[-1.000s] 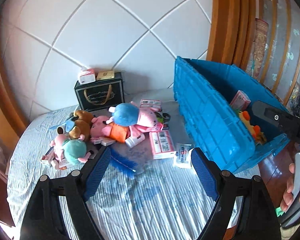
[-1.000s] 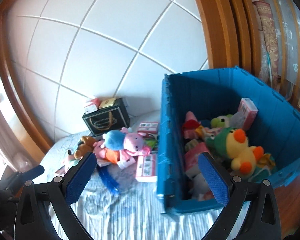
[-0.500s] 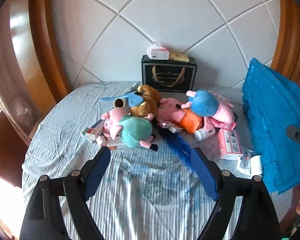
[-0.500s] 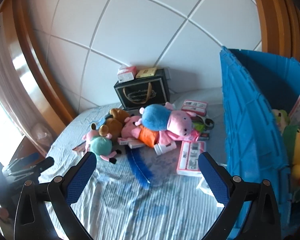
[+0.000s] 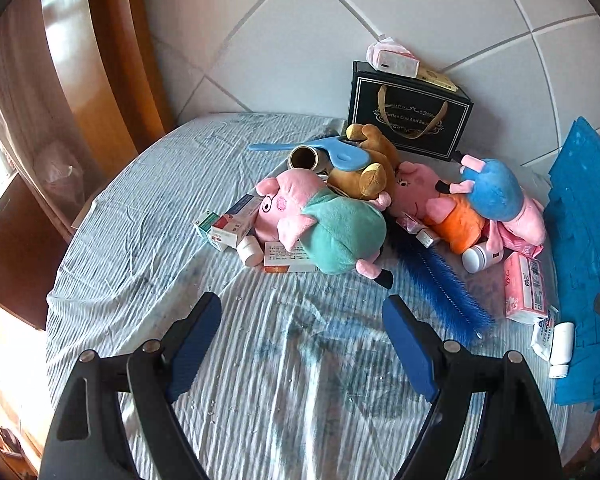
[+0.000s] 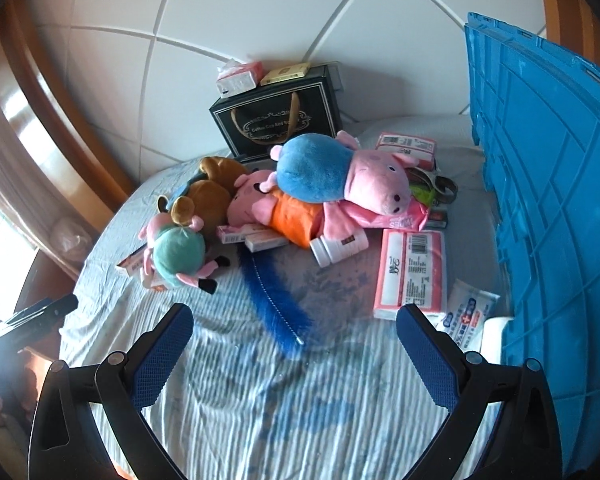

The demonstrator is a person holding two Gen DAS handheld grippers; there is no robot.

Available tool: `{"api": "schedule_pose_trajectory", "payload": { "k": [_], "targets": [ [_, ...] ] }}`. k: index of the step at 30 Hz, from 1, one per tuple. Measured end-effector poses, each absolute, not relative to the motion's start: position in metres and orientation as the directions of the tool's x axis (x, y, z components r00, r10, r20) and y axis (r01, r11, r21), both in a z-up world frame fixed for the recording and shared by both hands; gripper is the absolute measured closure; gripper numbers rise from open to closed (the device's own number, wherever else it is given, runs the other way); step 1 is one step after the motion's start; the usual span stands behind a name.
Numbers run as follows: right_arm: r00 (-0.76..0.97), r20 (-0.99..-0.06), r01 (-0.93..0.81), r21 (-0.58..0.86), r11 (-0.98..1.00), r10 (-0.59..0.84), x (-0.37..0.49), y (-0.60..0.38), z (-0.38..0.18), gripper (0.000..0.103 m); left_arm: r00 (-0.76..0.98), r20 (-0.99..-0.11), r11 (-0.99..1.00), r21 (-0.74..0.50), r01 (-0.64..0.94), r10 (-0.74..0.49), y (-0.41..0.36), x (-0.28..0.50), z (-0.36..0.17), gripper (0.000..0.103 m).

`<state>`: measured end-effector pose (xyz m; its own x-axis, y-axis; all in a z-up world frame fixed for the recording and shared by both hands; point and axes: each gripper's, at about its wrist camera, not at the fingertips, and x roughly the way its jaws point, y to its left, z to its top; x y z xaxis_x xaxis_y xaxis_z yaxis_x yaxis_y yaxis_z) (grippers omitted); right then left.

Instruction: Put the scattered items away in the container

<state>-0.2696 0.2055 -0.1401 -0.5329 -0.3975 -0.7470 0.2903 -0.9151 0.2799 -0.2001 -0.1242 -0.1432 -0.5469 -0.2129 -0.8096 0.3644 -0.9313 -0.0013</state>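
The blue crate point(image 6: 548, 216) fills the right edge of my right view; the scattered toys lie heaped mid-frame on the striped cloth point(image 5: 260, 380). A pig plush in green point(image 5: 320, 228) sits centre in my left view, the blue bristle brush point(image 5: 440, 280) to its right. My left gripper point(image 5: 302, 340) and right gripper point(image 6: 294, 348) both hang spread wide and empty over bare cloth.

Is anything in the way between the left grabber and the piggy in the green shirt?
No. Only bare striped cloth lies between the open left gripper and the green-shirted pig plush. The small boxes sit beside and under it.
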Motion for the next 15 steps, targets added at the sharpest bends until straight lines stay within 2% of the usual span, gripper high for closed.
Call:
{"api": "schedule_pose_trajectory", "payload": {
  "k": [11, 15],
  "targets": [
    [-0.486, -0.772, 0.324, 0.275, -0.905, -0.409, -0.320, 0.087, -0.175, 0.001, -0.496, -0.847, -0.940, 0.013, 0.341, -0.192, -0.214, -0.245, -0.197, 0.020],
    [-0.458, -0.793, 0.313, 0.280, -0.907, -0.403, -0.362, 0.034, -0.199, 0.008, -0.487, -0.852, -0.938, 0.014, 0.346, -0.193, -0.247, -0.254, -0.209, 0.020]
  ]
}}
